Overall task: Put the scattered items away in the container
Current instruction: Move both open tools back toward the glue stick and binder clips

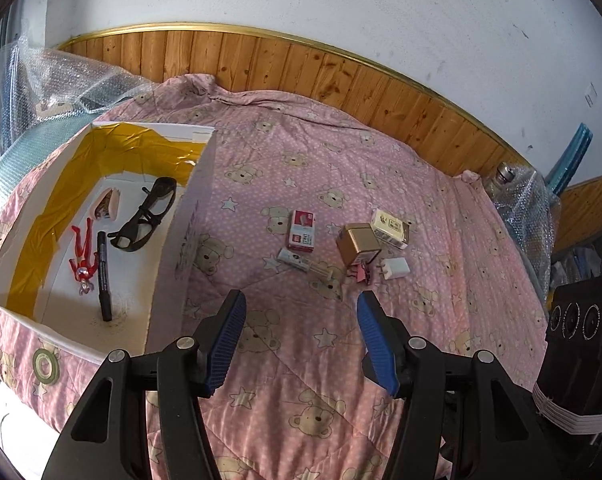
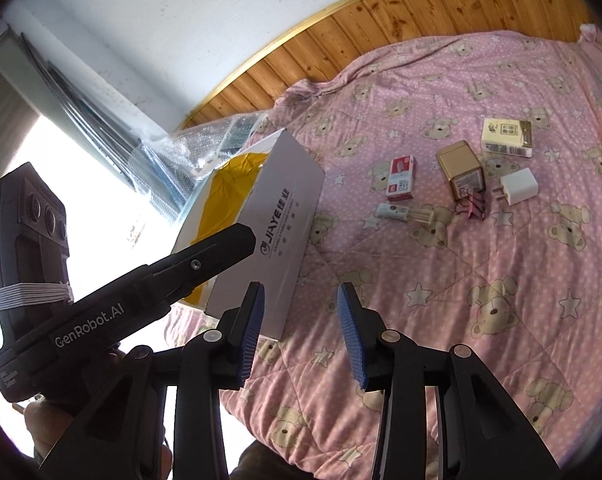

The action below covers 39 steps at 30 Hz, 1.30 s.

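Note:
A white cardboard box [image 1: 179, 236] with yellow tape inside stands at the left of a pink bear-print quilt [image 1: 301, 360]. It holds black glasses [image 1: 149, 214], a red toy figure [image 1: 84, 256], a black marker [image 1: 104, 276] and a small pink packet [image 1: 107, 204]. Scattered on the quilt right of the box lie a red-white staple box [image 1: 302, 230], a white tube [image 1: 299, 261], a gold tin [image 1: 359, 246], a cream pack [image 1: 390, 227], a white charger [image 1: 395, 269] and pink binder clips [image 1: 363, 273]. My left gripper [image 1: 301, 306] hovers open, short of them. My right gripper [image 2: 301, 300] is open beside the box [image 2: 277, 216].
A wooden headboard [image 1: 301, 68] and white wall run behind the bed. Bubble wrap [image 1: 61, 80] is piled at the back left, and a wrapped bottle [image 1: 517, 188] at the right edge. A roll of green tape [image 1: 45, 366] lies in front of the box. The left gripper's body [image 2: 101, 300] crosses the right wrist view.

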Each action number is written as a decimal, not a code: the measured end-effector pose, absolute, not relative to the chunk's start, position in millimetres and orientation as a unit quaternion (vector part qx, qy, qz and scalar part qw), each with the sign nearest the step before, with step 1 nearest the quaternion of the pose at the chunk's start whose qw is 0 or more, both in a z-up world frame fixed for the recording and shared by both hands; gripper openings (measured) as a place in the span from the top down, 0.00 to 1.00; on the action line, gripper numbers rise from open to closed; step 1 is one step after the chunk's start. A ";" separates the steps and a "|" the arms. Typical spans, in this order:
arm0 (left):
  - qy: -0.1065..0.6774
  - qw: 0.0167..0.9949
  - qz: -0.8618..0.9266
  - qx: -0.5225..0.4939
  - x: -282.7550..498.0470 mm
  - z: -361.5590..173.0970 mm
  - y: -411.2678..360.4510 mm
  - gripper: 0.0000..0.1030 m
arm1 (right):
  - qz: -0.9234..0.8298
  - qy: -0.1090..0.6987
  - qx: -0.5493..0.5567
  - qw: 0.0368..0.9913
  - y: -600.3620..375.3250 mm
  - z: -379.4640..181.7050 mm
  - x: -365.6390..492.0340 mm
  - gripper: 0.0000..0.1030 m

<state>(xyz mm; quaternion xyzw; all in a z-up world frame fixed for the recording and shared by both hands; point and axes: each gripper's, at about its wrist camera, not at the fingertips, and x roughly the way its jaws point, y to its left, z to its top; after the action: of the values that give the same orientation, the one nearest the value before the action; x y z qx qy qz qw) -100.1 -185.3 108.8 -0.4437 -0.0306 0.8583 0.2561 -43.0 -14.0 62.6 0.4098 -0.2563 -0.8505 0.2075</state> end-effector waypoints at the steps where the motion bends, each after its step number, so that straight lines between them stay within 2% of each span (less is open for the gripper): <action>1: -0.027 0.258 0.857 -0.445 -100.2 107.6 -179.5 0.43 | -0.850 -0.261 0.410 0.205 -9.6 60.1 -43.4 0.59; 22: 0.024 0.260 0.814 -0.518 -146.1 32.8 -77.3 0.41 | -0.824 -0.331 0.447 0.112 93.1 -8.4 -81.9 0.58; 39: 0.015 0.180 0.802 -0.570 -221.1 -37.5 -60.4 0.41 | -0.823 -0.259 0.494 0.108 76.7 -47.4 -179.8 0.57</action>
<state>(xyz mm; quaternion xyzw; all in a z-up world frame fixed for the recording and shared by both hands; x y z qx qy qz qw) -221.1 -60.4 -37.5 -0.5697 0.0153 0.8018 0.1797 -179.8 76.7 -47.4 0.4936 -0.2590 -0.8232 0.1079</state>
